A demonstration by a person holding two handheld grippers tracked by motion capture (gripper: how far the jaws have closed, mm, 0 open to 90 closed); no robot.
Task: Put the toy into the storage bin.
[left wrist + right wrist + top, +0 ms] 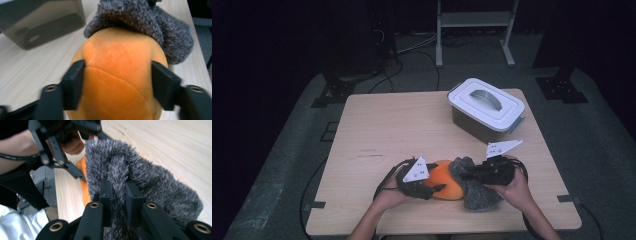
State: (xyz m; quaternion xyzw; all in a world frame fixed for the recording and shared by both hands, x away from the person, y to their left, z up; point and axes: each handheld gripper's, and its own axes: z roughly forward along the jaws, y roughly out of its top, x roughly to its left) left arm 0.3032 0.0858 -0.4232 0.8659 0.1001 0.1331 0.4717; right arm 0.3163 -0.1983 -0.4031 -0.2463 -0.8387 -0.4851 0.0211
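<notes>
An orange plush ball (446, 182) lies near the table's front edge, with a grey fuzzy cover (477, 195) draped over its right side. My left gripper (437, 189) comes in from the left, and in the left gripper view its jaws press on both sides of the orange plush (117, 75) below the grey fur (145, 20). My right gripper (464, 174) reaches in from the right. In the right gripper view my right gripper (120, 195) is shut on a fold of the grey fuzzy cover (150, 182), with a strip of orange (83, 167) beside it.
A dark storage box with a white lid and grey handle (486, 107) stands at the back right of the wooden table (387, 130). The same box (42, 22) appears at the upper left of the left gripper view. Stands and cables sit on the floor beyond the table.
</notes>
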